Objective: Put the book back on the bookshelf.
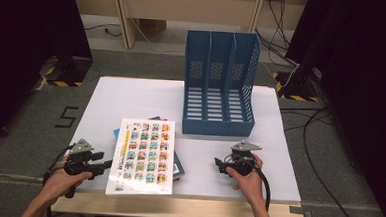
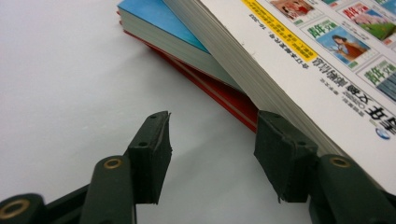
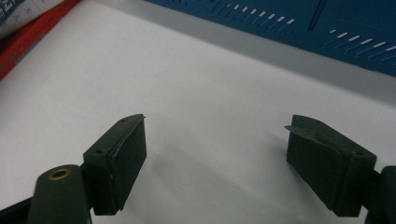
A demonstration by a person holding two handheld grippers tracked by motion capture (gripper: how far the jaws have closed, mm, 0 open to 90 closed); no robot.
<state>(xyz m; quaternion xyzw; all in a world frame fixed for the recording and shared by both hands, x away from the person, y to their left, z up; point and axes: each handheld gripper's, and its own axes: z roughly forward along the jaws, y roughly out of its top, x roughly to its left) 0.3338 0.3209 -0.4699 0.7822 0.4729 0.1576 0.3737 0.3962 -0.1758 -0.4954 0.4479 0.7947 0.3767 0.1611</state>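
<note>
A stack of books lies on the white table (image 1: 131,98), left of centre. On top is a large white book (image 1: 143,156) with rows of small coloured pictures on its cover. A blue book (image 2: 163,25) and a red book (image 2: 219,93) lie under it. My left gripper (image 1: 109,164) sits at the stack's left edge, open, with its right jaw against the white book's page edge (image 2: 243,65). My right gripper (image 1: 217,164) rests open on the bare table, right of the books and pointing toward them. Behind it stands a blue three-slot file holder (image 1: 219,85).
The file holder stands at the table's back centre with its slots open toward me. Its blue base wall (image 3: 289,28) runs across the top of the right gripper view. Cables trail over the grey floor (image 1: 30,120) to the right of the table.
</note>
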